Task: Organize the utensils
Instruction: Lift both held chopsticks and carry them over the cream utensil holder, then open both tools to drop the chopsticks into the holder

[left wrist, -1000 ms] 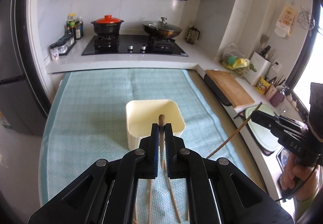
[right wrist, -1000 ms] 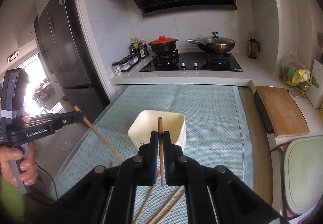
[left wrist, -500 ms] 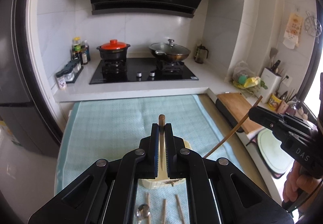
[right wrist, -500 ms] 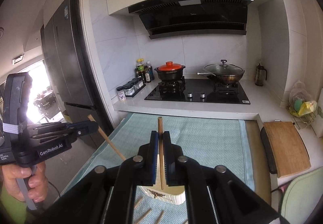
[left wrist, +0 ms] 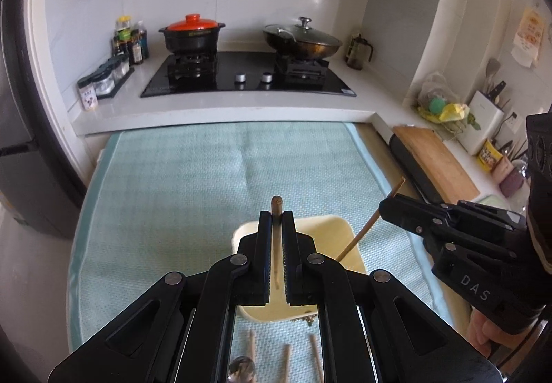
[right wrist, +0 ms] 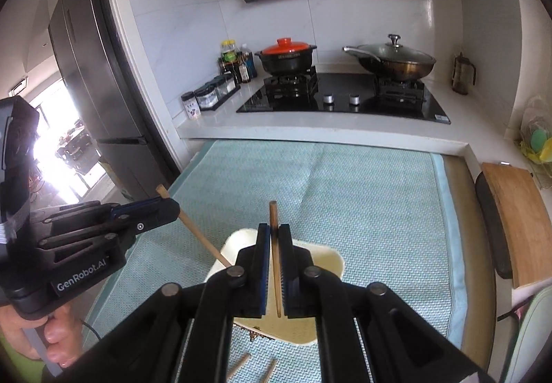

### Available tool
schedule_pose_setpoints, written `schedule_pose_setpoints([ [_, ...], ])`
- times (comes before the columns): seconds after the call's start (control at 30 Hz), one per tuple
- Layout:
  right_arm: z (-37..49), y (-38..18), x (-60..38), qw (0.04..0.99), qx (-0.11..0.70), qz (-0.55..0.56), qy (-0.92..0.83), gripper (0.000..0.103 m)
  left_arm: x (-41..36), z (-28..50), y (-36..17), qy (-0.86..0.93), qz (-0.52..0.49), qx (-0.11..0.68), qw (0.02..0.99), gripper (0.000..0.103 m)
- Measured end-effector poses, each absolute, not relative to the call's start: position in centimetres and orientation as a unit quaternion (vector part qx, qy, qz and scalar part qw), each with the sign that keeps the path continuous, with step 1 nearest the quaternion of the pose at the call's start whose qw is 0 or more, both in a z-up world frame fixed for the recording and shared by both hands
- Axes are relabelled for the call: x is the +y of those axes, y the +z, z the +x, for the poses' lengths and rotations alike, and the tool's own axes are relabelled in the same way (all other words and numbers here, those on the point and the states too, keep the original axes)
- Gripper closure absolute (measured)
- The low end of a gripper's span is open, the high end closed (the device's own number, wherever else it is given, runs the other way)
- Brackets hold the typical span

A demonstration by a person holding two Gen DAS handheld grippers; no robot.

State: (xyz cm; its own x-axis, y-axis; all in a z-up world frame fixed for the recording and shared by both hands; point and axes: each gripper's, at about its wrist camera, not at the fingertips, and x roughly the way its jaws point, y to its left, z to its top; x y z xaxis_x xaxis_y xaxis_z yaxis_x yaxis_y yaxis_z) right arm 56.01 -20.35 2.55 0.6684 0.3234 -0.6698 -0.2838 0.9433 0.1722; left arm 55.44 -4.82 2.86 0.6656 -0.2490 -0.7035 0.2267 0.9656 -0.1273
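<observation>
A cream square holder point(left wrist: 345, 238) point(right wrist: 331, 262) stands on the teal mat. My left gripper point(left wrist: 276, 221) is shut on a wooden chopstick point(left wrist: 276, 207), held above the holder with its lower end over the opening. My right gripper point(right wrist: 274, 234) is shut on another wooden chopstick point(right wrist: 273, 214), also above the holder. Each gripper shows in the other's view: the right gripper point(left wrist: 384, 209) with its chopstick point(left wrist: 365, 233) slanting into the holder, the left gripper point(right wrist: 172, 207) with its chopstick point(right wrist: 200, 234) doing the same. Loose chopsticks point(left wrist: 315, 355) point(right wrist: 241, 362) and a spoon point(left wrist: 241, 369) lie on the mat in front of the holder.
The teal mat point(left wrist: 193, 183) covers the counter. Behind it is a stove point(left wrist: 248, 76) with a red-lidded pot point(left wrist: 193, 34) and a wok point(left wrist: 303, 41). Spice jars point(left wrist: 103, 79) stand at back left. A wooden cutting board point(left wrist: 434, 159) lies to the right, a fridge point(right wrist: 93, 72) to the left.
Both grippers rose and then tipped down over the holder, each still holding its chopstick. The chopsticks' lower ends now reach into the holder's opening.
</observation>
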Motion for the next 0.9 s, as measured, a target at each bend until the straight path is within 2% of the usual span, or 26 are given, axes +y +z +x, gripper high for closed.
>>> schedule_pose_setpoints([
  [0.27,57.5,0.5,-20.6,0.908,0.389,0.043,0.150,0.097,-4.6,56.4,1.4,-0.113,-0.019,0.403,0.908,0.097],
  [0.3,57.4,0.7,-20.6,0.909,0.388,0.044,0.149,0.097,-4.4,56.3,1.6,-0.112,-0.022,0.402,0.909,0.091],
  [0.33,57.2,1.0,-20.7,0.909,0.386,0.046,0.150,0.095,-4.2,56.1,1.8,-0.110,-0.024,0.399,0.910,0.076],
  [0.37,57.1,1.2,-20.7,0.910,0.384,0.048,0.150,0.083,-4.0,55.9,2.2,-0.106,-0.025,0.393,0.913,0.066],
  [0.4,56.8,1.5,-20.8,0.911,0.381,0.048,0.149,0.073,-3.8,55.4,2.6,-0.099,-0.025,0.382,0.918,0.046],
  [0.43,56.5,1.9,-20.9,0.914,0.375,0.047,0.146,0.055,-3.6,54.9,3.1,-0.092,-0.023,0.369,0.925,0.033],
  [0.47,56.0,2.4,-21.0,0.919,0.366,0.045,0.142,0.051,-3.3,54.3,3.7,-0.087,-0.021,0.356,0.930,0.030],
  [0.67,51.2,5.6,-21.6,0.939,0.314,0.023,0.137,0.051,-1.8,49.1,6.4,-0.076,-0.002,0.294,0.953,0.005],
  [0.73,48.5,6.5,-21.9,0.946,0.294,0.014,0.137,0.049,-1.4,46.1,6.7,-0.071,0.011,0.263,0.962,0.003],
  [0.83,44.1,7.3,-22.7,0.954,0.266,0.010,0.137,0.035,-0.8,41.5,6.0,-0.079,0.033,0.236,0.968,0.003],
  [0.9,41.2,7.3,-23.3,0.957,0.254,0.011,0.138,0.034,-0.3,38.9,4.9,-0.085,0.043,0.241,0.966,0.003],
])
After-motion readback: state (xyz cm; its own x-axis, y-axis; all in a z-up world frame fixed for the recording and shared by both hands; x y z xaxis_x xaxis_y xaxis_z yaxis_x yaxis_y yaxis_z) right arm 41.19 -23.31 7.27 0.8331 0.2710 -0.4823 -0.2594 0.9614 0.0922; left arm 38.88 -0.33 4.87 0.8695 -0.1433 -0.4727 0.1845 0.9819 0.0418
